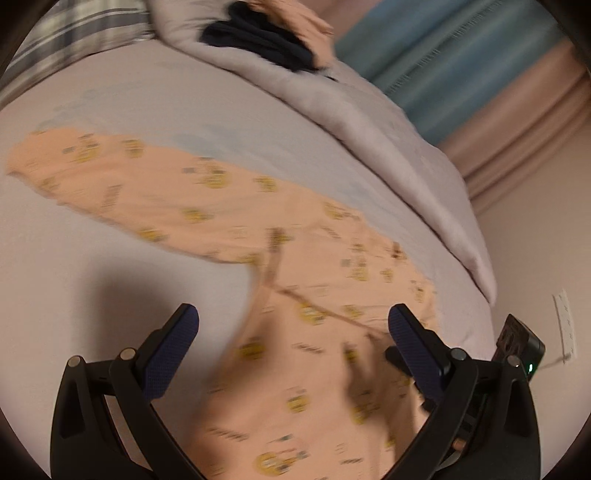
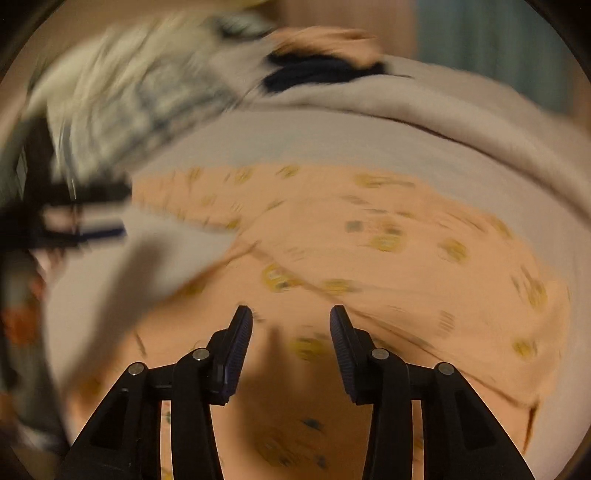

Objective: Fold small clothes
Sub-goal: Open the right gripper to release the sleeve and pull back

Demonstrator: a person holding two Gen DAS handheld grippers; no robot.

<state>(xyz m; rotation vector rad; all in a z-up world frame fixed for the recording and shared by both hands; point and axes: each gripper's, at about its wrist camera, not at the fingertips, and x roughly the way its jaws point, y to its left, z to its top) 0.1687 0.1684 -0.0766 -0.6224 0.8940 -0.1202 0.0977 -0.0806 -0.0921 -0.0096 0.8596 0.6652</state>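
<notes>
Small peach trousers (image 1: 295, 266) with a yellow print lie spread on the pale bed sheet (image 1: 110, 240); one leg stretches to the far left. My left gripper (image 1: 293, 317) is open above them, empty. In the right wrist view the same trousers (image 2: 369, 258) fill the middle, blurred by motion. My right gripper (image 2: 291, 321) is open just above the cloth, holding nothing. The left gripper (image 2: 66, 221) shows as a dark blur at the left edge of that view.
A folded pale duvet (image 1: 369, 129) lies along the far side of the bed, with dark and peach clothes (image 1: 266, 40) piled on it. A plaid pillow (image 1: 92, 33) is at the far left. Curtains (image 1: 480, 74) and a wall socket (image 1: 565, 321) are to the right.
</notes>
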